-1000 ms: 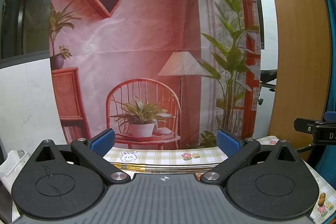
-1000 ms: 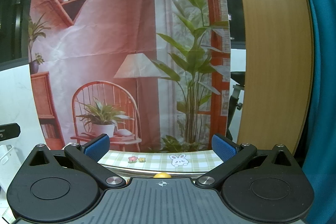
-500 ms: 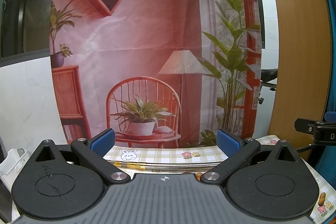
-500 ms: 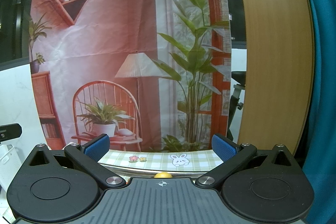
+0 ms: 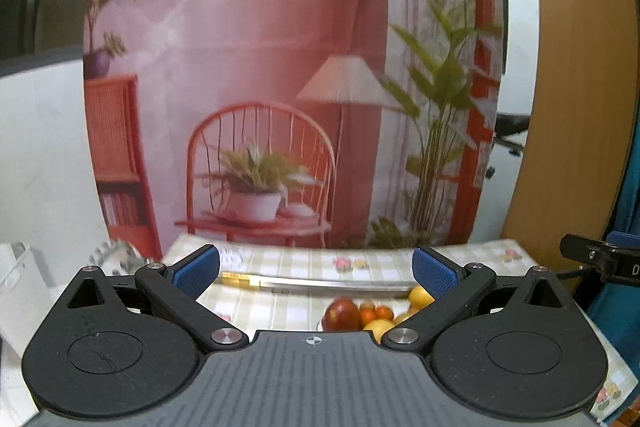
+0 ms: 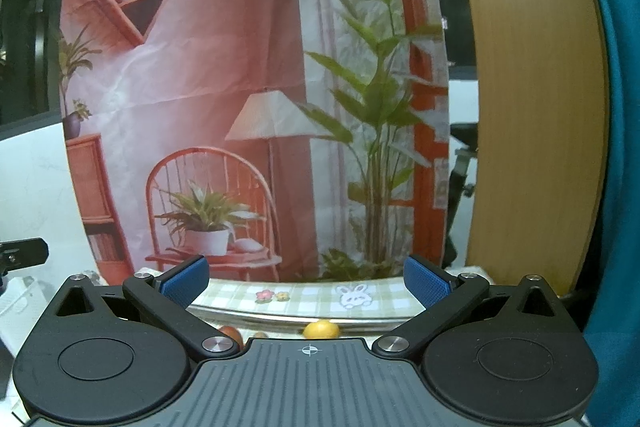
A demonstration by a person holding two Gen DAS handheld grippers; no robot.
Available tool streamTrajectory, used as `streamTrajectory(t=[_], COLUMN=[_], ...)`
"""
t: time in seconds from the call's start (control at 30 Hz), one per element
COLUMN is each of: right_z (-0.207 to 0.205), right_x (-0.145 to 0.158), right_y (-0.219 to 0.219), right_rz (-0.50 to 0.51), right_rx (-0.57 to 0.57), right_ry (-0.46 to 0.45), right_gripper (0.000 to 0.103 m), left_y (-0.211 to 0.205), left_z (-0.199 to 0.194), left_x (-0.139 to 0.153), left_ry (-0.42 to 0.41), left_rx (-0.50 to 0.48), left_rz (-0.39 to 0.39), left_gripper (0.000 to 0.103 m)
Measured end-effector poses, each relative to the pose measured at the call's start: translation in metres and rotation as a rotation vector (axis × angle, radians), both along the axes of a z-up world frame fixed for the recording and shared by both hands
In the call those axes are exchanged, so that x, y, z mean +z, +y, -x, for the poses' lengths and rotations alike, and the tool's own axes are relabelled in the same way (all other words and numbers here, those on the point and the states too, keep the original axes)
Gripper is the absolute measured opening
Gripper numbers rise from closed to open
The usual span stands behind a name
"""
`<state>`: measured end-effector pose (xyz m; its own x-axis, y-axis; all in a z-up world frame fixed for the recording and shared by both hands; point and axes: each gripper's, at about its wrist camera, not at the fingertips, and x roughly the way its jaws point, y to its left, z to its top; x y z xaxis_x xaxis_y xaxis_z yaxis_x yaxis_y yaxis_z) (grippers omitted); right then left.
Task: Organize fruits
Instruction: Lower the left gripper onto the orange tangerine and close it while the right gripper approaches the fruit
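Two pairs of tongs hang above a counter (image 5: 280, 303) spread with a checked cloth, both with their blue pads wide apart and nothing between them. Below the left tongs (image 5: 314, 269), the fruits (image 5: 374, 313) sit bunched together: a dark red one (image 5: 342, 314), small orange ones (image 5: 376, 314) and yellow ones (image 5: 418, 294), just this side of a long metal rim (image 5: 320, 283) whose vessel cannot be made out. The right tongs (image 6: 306, 281) show only a yellow fruit (image 6: 321, 329) and a sliver of a red one (image 6: 230, 331) peeking over their own housing. The risk lies in the crowding: pads closing on one round fruit could nudge its neighbours and send them rolling across the cloth, and with most of the pile hidden under the housing, a descent may land off-centre and pinch a fruit's edge.
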<state>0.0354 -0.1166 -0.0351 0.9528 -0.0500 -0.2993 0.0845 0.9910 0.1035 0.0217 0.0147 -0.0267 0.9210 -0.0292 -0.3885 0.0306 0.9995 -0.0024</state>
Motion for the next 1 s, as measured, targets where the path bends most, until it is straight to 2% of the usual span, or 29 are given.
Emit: streamTrajectory(t=[0.13,0.33,0.43,0.57,0.7,0.8,1.0], right_z=[-0.018,-0.042,-0.050,-0.060,-0.071,-0.078,-0.100], right_x=[-0.020,-0.057,-0.073,-0.093,-0.109,-0.114,-0.115], right_y=[-0.014,-0.027,-0.027,-0.023,-0.030,-0.037,-0.041], right_rz=[-0.056,-0.101,-0.084,-0.002,-0.065,-0.084,-0.010], right_rx=[-0.020,-0.056,-0.068,-0.129,-0.119,-0.128,-0.096], right_ry=[0.059,0.145,0.134,0.103,0.100,0.078,0.124], right_gripper=[0.103,0.103,0.103,0.103,0.103,0.103,0.103], left_y=[0.009,0.015,0.016,0.020,0.026,0.031,0.032], left_z=[-0.016,-0.035,-0.048,-0.065,-0.082,-0.093,-0.116], left_x=[-0.019,-0.043,-0.056,-0.075,-0.088,-0.094,-0.108], left_ry=[0.054,0.091,0.107,0.150,0.197,0.206,0.234], left_rx=[0.000,0.005,0.009,0.013,0.027,0.029,-0.017], left_rz=[0.004,-0.010,-0.027,-0.039,-0.025,-0.021,-0.039], left_gripper=[0.103,0.103,0.103,0.103,0.103,0.103,0.103])
